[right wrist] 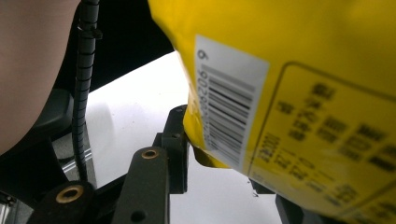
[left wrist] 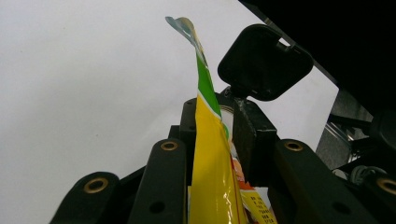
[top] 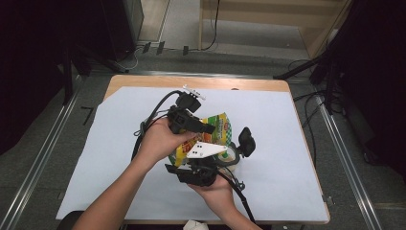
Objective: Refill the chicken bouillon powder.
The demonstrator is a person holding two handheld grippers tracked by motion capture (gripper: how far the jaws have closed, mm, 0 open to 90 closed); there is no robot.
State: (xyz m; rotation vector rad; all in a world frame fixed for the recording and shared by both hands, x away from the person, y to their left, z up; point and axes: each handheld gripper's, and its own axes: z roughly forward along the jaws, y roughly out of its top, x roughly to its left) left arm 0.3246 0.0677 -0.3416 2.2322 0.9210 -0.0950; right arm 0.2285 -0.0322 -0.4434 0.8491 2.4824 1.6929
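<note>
A yellow and green snack bag (top: 219, 125) is held up over the white sheet between both hands. My left gripper (top: 209, 129) comes in from the left and is shut on the bag's edge. In the left gripper view the bag (left wrist: 210, 177) stands edge-on, pinched between the two jaws of my left gripper (left wrist: 215, 116). My right gripper (top: 207, 165) sits below the bag, under its grey plate (top: 205, 151). In the right gripper view the barcode side of the bag (right wrist: 303, 93) hangs over the jaws of my right gripper (right wrist: 226, 144). They stand apart; the bag hides the right one.
A round container (top: 231, 156) with an open black flip lid (top: 246, 141) stands just right of the bag; the lid (left wrist: 264, 60) rises beyond the left jaws. A white sheet (top: 287, 124) covers the wooden table (top: 143, 82). Cables trail from both grippers.
</note>
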